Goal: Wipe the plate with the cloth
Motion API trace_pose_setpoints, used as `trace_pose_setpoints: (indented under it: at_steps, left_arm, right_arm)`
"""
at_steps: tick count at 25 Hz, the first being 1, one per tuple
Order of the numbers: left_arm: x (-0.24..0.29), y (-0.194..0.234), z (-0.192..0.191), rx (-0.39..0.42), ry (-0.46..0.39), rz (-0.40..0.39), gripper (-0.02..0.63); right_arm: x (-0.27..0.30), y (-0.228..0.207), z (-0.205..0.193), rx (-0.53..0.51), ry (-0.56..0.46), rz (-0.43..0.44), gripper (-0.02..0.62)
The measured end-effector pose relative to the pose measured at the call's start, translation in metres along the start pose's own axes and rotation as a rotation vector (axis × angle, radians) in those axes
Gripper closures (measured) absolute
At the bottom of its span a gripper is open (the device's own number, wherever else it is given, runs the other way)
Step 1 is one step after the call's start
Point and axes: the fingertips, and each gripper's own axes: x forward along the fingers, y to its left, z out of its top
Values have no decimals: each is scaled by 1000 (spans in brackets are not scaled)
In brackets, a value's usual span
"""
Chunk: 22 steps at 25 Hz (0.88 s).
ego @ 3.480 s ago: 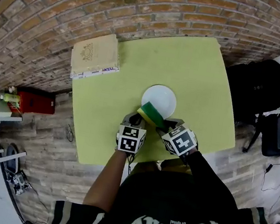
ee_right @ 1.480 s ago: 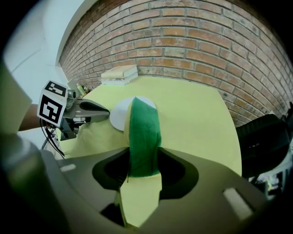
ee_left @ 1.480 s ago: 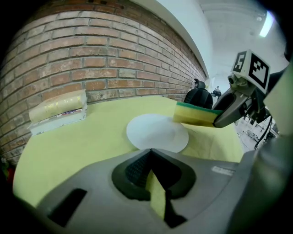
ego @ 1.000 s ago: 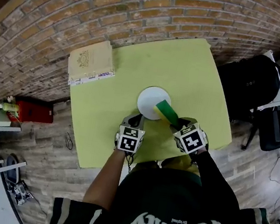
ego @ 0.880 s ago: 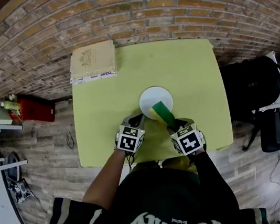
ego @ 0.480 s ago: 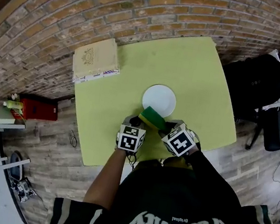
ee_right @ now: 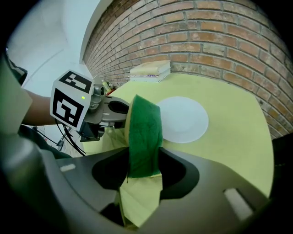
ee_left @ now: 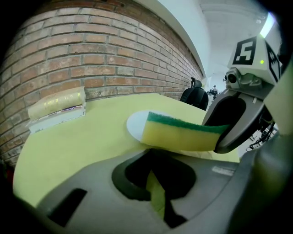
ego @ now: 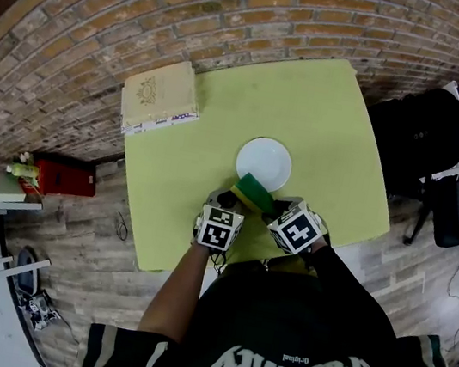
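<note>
A round white plate (ego: 264,161) lies in the middle of the yellow-green table (ego: 329,108). My right gripper (ego: 269,204) is shut on a yellow sponge with a green scouring face (ego: 251,192), held over the plate's near edge; I cannot tell whether it touches. In the right gripper view the sponge (ee_right: 144,130) stands on edge between the jaws of the right gripper (ee_right: 144,164), with the plate (ee_right: 181,119) beyond. My left gripper (ego: 225,199) is shut on nothing, just left of the sponge. In the left gripper view, beyond the left gripper (ee_left: 155,171), the sponge (ee_left: 178,135) covers part of the plate (ee_left: 135,124).
A flat beige box (ego: 161,95) rests on the table's far left corner, seen as the box (ee_left: 57,109) against the brick wall. Black chairs and a bag (ego: 420,140) stand right of the table. A red item (ego: 61,176) sits on the floor at left.
The right gripper has carried the sponge from the plate's right near edge leftward and nearer, close to the left gripper. The left gripper has stayed put.
</note>
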Motion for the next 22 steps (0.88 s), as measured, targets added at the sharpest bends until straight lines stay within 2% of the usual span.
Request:
trace_pose_setpoints:
  at_steps: [22]
  left_arm:
    - [-3,2,2,-21,-29,-9,600]
  right_arm:
    - [-6,-8,0,-2,-15,-20,400]
